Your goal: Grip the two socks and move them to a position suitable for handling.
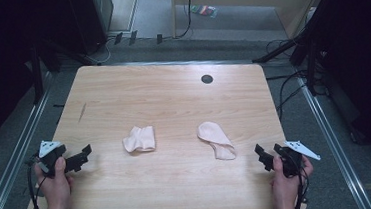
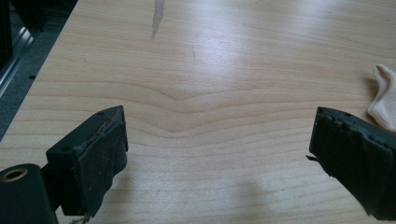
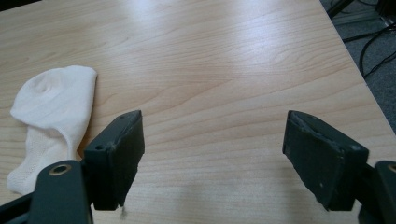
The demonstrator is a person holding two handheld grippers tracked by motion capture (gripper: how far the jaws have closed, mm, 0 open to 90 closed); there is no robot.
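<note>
Here, wooden surface point(image 1: 179, 180): two pale socks, one folded point(image 1: 139, 139), one flat point(image 1: 217, 139), near centre, apart. Left claw point(image 1: 81, 158) left of folded sock, released, empty. Right claw point(image 1: 264, 157) right of flat sock, released, empty.

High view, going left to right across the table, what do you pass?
Left gripper → folded sock → flat sock → right gripper.
</note>
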